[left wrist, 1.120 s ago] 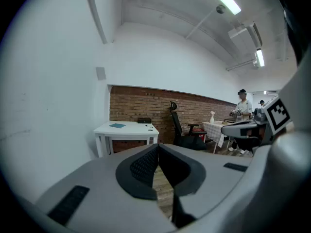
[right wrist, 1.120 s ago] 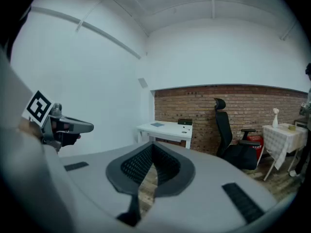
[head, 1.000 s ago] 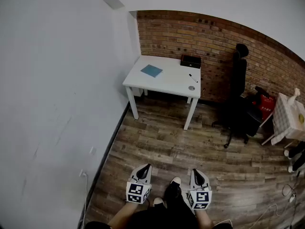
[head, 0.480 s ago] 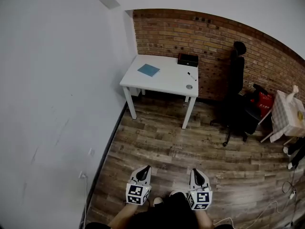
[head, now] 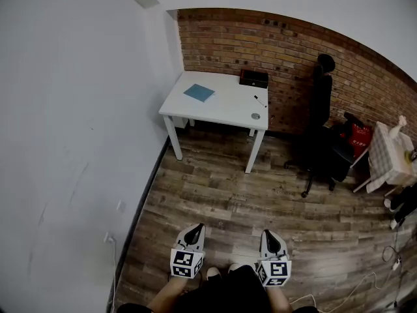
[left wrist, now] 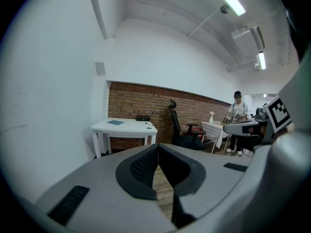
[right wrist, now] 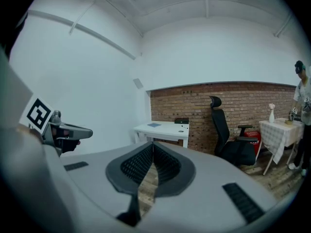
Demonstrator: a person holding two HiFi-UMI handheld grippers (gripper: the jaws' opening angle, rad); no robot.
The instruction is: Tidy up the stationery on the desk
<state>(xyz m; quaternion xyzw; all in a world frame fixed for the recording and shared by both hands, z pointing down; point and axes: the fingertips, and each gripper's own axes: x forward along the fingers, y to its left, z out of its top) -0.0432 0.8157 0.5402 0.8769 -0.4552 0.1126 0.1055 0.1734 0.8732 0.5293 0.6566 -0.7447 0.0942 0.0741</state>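
Wood-plank floor [head: 260,194], red brick back wall [head: 293,51].

Head view: white rectangular desk [head: 225,109] stands well apart, ahead of both claws. It carries a flat blue pad [head: 199,92], a low black box [head: 253,78] and a thin black pen [head: 260,99] lying slantwise. Left gripper [head: 194,233] and right gripper [head: 270,237] are held low, side by side, pointing deskward. Neither is clearly nearer.

Left gripper view: jaws clenched, nothing between. Desk lies ahead, slightly left of the tips.

Right gripper view: jaws pressed together, empty. Desk lies nearly dead ahead.

Judgement: a walk-up comes first.

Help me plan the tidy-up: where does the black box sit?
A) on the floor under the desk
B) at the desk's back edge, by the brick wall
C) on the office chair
B: the black box sits on the white desk at its far edge, by the brick wall.
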